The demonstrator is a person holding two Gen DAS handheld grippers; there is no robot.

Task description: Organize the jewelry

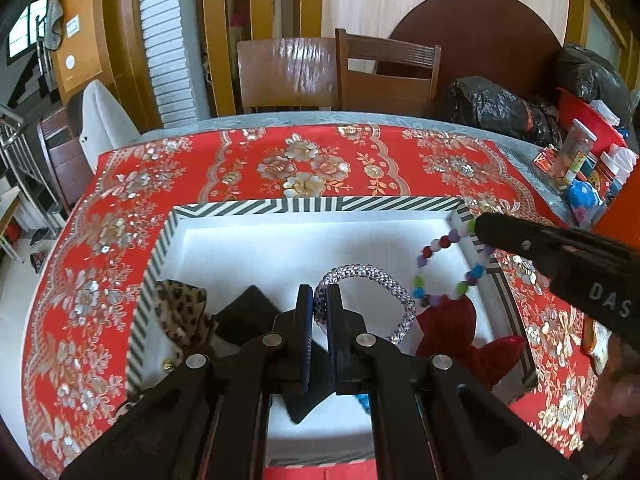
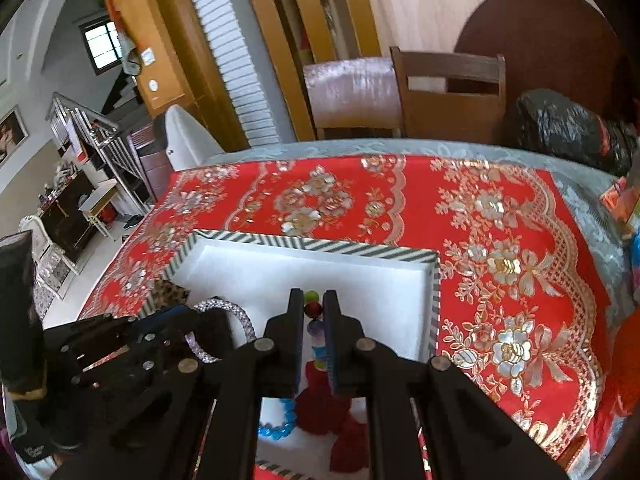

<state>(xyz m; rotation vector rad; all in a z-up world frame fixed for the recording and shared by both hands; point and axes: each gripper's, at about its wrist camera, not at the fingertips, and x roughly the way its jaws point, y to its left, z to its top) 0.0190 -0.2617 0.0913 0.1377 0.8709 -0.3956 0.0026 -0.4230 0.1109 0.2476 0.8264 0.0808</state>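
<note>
The left gripper (image 1: 318,312) is closed on the near-left arc of the silver braided bracelet (image 1: 376,280), whose loop runs forward and to the right from the fingers, over the white floor of the striped box (image 1: 280,205). The right gripper (image 2: 313,316) is pinched on the multicoloured bead bracelet (image 1: 448,268), held at its far-right beads above the box's right wall, so the ring hangs toward the left gripper. Each hand has its own bracelet; both pieces appear over the box, so release is probably next.
</note>
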